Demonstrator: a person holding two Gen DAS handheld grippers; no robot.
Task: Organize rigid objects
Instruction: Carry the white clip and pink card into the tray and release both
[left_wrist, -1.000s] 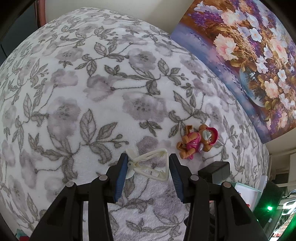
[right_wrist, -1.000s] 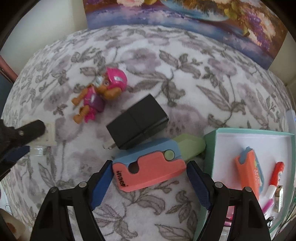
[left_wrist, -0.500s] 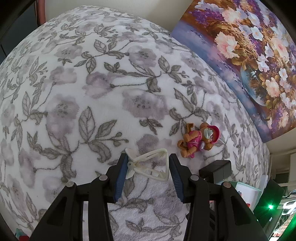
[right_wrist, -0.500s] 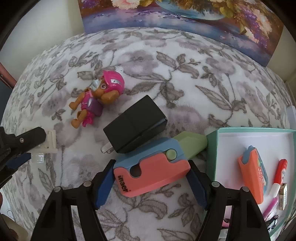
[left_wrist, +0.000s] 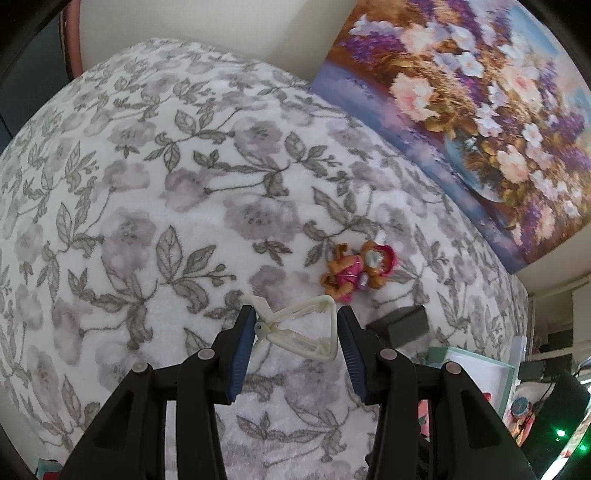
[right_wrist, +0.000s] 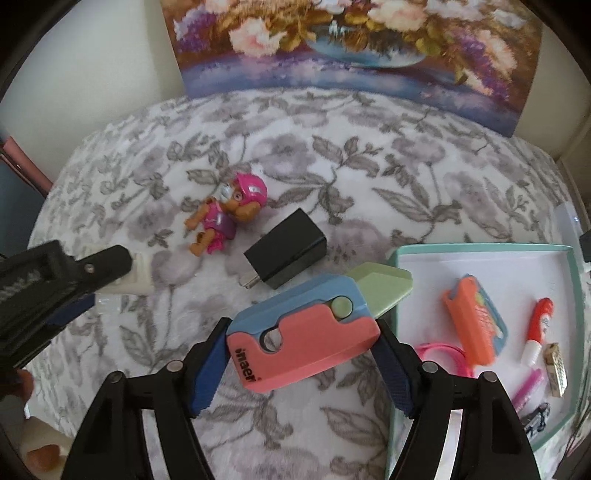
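Note:
My left gripper (left_wrist: 295, 345) is shut on a white plastic clip (left_wrist: 299, 326) and holds it just above the floral blanket (left_wrist: 147, 206). My right gripper (right_wrist: 301, 363) is shut on a pink, blue and green toy knife (right_wrist: 314, 325), lifted off the blanket, its green tip near the teal tray (right_wrist: 402, 254). A pink toy pup figure (right_wrist: 225, 218) and a black charger block (right_wrist: 286, 249) lie on the blanket beyond it; both show in the left wrist view, the figure (left_wrist: 356, 269) and the block (left_wrist: 400, 325).
The tray holds an orange case (right_wrist: 474, 319), a red and white marker (right_wrist: 537, 330), a pink cord (right_wrist: 443, 350) and small items. A flower painting (right_wrist: 351, 48) leans against the wall at the back. The left gripper's arm (right_wrist: 48, 288) is at left.
My right gripper has closed on the toy knife and lifted it off the blanket. My left gripper has risen slightly with the white clip.

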